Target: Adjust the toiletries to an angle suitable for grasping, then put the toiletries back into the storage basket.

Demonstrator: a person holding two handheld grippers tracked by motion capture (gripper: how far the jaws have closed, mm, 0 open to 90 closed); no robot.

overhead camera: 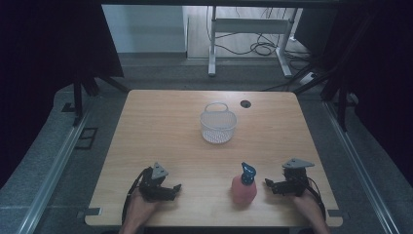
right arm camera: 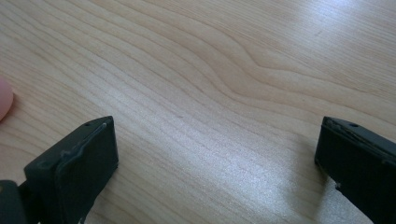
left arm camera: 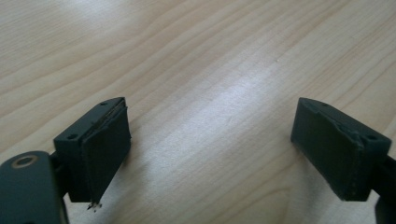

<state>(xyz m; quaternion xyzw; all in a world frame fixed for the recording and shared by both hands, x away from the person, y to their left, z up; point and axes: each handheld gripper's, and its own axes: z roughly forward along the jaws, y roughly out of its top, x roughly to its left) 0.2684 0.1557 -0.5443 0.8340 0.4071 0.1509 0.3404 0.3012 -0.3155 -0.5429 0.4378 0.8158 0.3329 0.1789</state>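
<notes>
1. I judge that I am at the very start: both grippers rest low on the table (overhead camera: 160, 122) and nothing is held.
2. My left gripper (overhead camera: 171, 189) has its jaws spread wide, with only bare wood between them. My right gripper (overhead camera: 271, 185) also has its jaws spread and holds nothing.
3. The pink bottle (overhead camera: 243, 189) stands on the table just beside the right gripper, toward the left gripper, and well in front of the white basket (overhead camera: 218, 126).
4. The bottle is upright, so its long axis is vertical; its blue spray head (overhead camera: 248, 173) points up, the nozzle direction I cannot tell.
5. The next move, I think, calls for bringing the right jaws level around the bottle body and closing gently, so it does not tip.
</notes>
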